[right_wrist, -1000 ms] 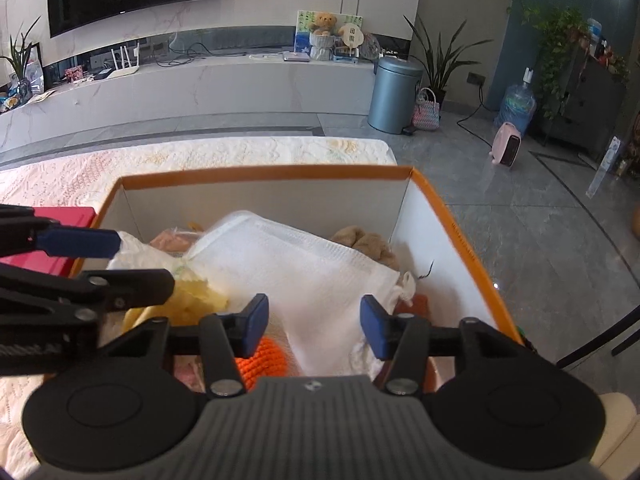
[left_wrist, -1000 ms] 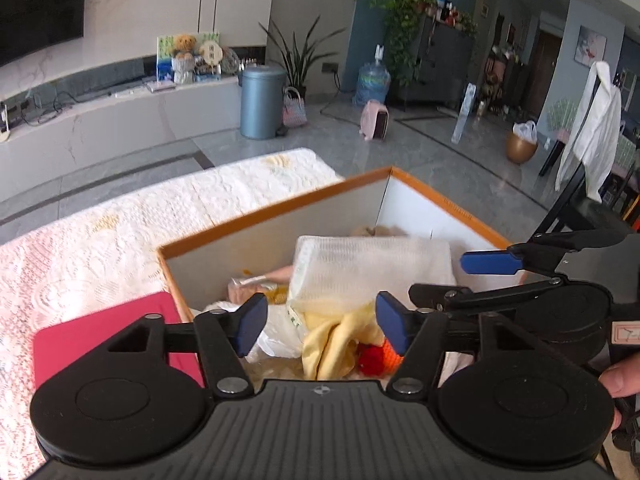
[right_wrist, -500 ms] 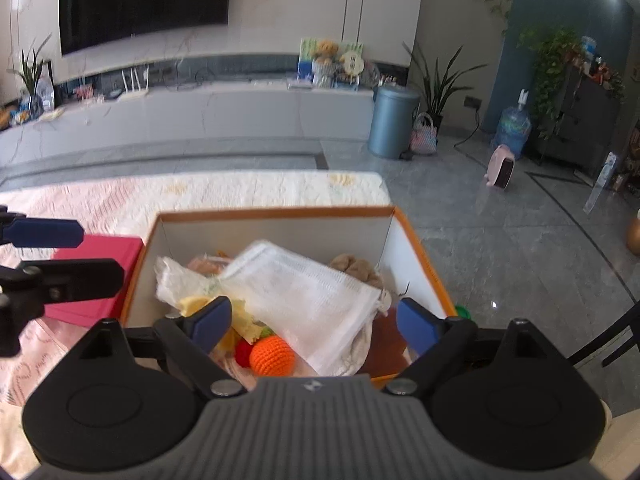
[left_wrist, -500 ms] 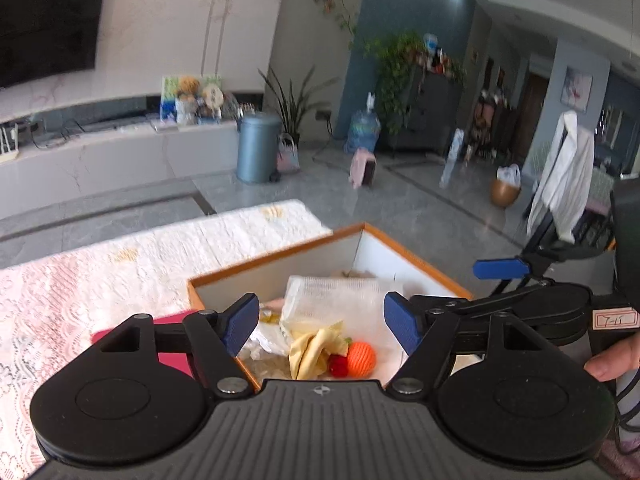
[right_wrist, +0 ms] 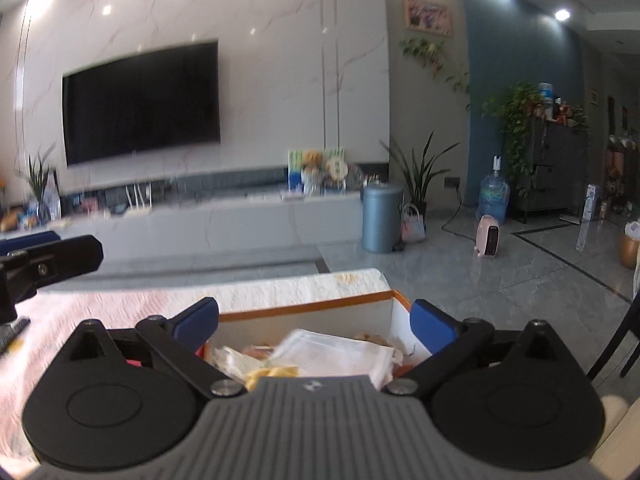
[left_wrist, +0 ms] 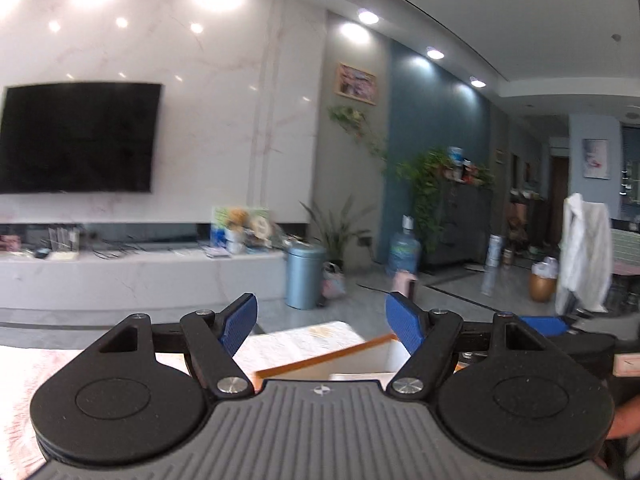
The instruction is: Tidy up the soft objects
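Note:
A white box with an orange rim point(right_wrist: 304, 307) sits low in the right wrist view. It holds a white mesh cloth point(right_wrist: 336, 354), a yellow cloth point(right_wrist: 272, 373) and a brown plush point(right_wrist: 370, 337). My right gripper point(right_wrist: 314, 318) hovers above and in front of the box, jaws opening wide with nothing between them. In the left wrist view only the box's rim point(left_wrist: 320, 359) shows. My left gripper point(left_wrist: 320, 320) points out over the room, jaws opening and empty. Each gripper shows at the edge of the other's view: the left gripper point(right_wrist: 48, 256), the right gripper point(left_wrist: 548, 325).
The box stands on a table under a pink-and-white lace cloth point(right_wrist: 120, 300). Beyond the table are grey floor, a blue bin point(right_wrist: 382, 218) and a long TV bench. A dark chair point(right_wrist: 624, 332) stands at the right. A hand point(left_wrist: 624, 416) shows at the edge.
Both grippers have lifted and tilted up away from the box, which dropped to the bottom of both views. Both pairs of jaws have widened, the right far more.

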The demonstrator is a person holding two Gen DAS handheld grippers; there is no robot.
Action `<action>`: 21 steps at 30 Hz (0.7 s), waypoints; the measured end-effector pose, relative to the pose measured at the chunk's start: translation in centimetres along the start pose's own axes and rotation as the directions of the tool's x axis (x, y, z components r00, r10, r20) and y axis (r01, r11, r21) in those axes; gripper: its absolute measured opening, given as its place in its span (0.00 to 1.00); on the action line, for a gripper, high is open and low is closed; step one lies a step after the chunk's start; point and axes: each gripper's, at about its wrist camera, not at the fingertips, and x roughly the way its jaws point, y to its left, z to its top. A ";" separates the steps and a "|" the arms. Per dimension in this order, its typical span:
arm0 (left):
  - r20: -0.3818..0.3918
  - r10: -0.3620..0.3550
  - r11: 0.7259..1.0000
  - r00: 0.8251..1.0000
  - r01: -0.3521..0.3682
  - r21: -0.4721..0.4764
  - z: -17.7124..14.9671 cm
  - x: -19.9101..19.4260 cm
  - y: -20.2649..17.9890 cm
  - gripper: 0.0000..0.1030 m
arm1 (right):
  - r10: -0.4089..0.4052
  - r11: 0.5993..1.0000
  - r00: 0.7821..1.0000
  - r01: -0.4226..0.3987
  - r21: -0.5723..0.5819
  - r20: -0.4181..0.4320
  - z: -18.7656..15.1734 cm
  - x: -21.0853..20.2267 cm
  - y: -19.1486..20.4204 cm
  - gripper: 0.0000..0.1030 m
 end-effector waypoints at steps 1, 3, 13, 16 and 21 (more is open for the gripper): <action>0.007 0.029 1.000 1.000 -0.029 0.012 -0.4 -0.4 -0.3 0.84 | 0.000 1.000 1.000 0.000 0.017 0.013 -0.6 -0.4 0.2 0.97; 0.028 0.062 0.997 0.998 -0.063 0.037 -1.4 -0.9 -0.7 0.84 | -0.003 0.999 1.000 0.001 0.049 0.030 -2.0 -1.0 0.6 0.97; -0.062 0.245 0.969 0.968 -0.246 -0.021 -6.0 -0.8 0.6 0.94 | -0.045 0.990 0.999 0.041 0.135 0.022 -8.4 -1.7 2.2 0.97; -0.134 0.289 0.954 0.948 -0.296 -0.039 -6.7 -0.2 1.2 0.95 | -0.040 0.991 0.999 0.038 0.132 0.009 -9.6 -1.5 2.6 0.97; -0.234 0.330 0.937 0.915 -0.348 -0.041 -9.5 -0.7 2.6 0.96 | -0.036 0.990 0.999 0.040 0.132 -0.034 -11.1 -0.5 2.3 0.97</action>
